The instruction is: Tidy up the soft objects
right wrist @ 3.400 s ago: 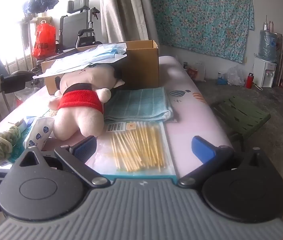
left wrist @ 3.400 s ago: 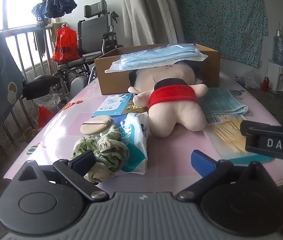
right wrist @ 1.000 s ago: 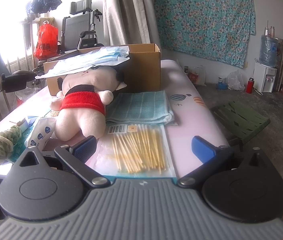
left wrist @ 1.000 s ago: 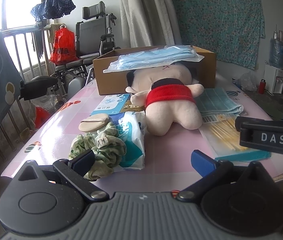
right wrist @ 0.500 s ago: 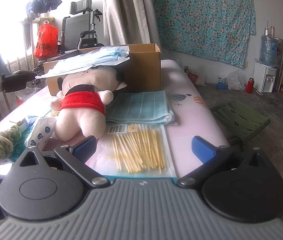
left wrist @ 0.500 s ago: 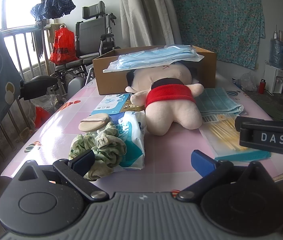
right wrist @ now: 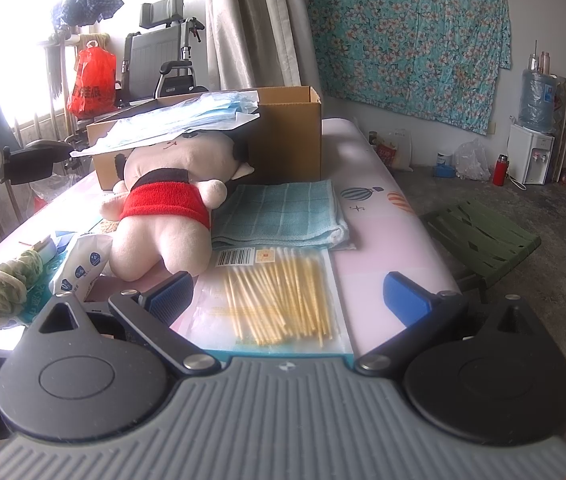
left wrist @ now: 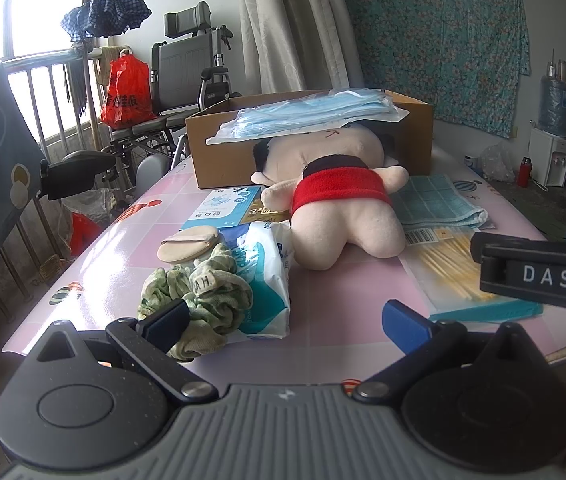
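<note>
From the left wrist, my left tongs (left wrist: 285,320) gape wide over the near edge of the counter (left wrist: 347,292), holding nothing. A green scrunchie (left wrist: 199,292) lies just past the left fingertip at ten o'clock, resting on a wipes pack (left wrist: 267,280). A beige puff (left wrist: 188,243) sits just behind them. At twelve o'clock the plush (left wrist: 343,200) lies face down in its red top, head against the box (left wrist: 311,136), which carries a bag of masks (left wrist: 311,118) across its rim. A teal towel (left wrist: 439,204) lies at one o'clock, touching the plush. The swab pack (left wrist: 455,264) is at two o'clock, partly hidden by my right tool.

From the right wrist, my right tongs (right wrist: 287,298) are also spread wide and empty, poised above the swab pack (right wrist: 279,296) at twelve o'clock. The towel (right wrist: 283,216) lies just beyond it, the plush (right wrist: 163,220) at eleven o'clock, the box (right wrist: 287,140) behind. The scrunchie (right wrist: 7,280) and wipes pack (right wrist: 83,264) sit at nine to ten o'clock.
</note>
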